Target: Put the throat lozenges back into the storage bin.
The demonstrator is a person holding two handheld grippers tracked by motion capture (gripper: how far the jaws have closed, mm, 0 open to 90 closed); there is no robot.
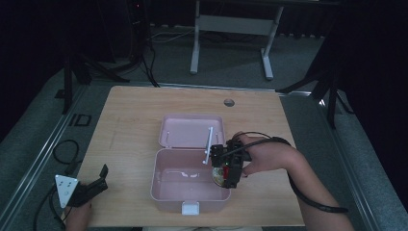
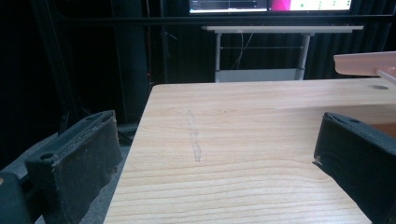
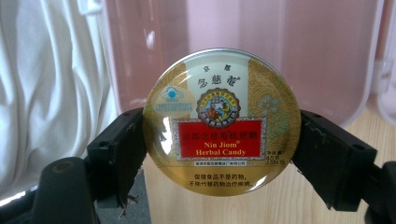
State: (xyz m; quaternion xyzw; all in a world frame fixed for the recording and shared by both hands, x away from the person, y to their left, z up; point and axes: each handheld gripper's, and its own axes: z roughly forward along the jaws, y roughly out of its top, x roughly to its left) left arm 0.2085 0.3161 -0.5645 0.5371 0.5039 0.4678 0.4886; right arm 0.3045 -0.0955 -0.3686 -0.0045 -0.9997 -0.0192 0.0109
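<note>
1. The candy tin (image 3: 222,122) is round and gold, with a red label reading "Nin Jiom Herbal Candy" that can be read in the right gripper view; in the high view it is a small red-and-gold spot (image 1: 220,174) at the right wall of the pink box (image 1: 166,190).
2. The high view shows the box's open lid (image 1: 185,130) lying flat behind it and a white latch (image 1: 190,208) at the front; the right gripper view shows the translucent pink wall (image 3: 299,51) just behind the tin.
3. The wooden table (image 2: 243,140) stands in a dark room on grey floor, with a white desk frame (image 1: 231,29) beyond.
4. The right gripper (image 3: 222,154) pinches the tin by its edges, face toward the camera.
5. The left gripper (image 1: 94,187) sits at the table's near left corner, jaws spread wide, holding nothing.
</note>
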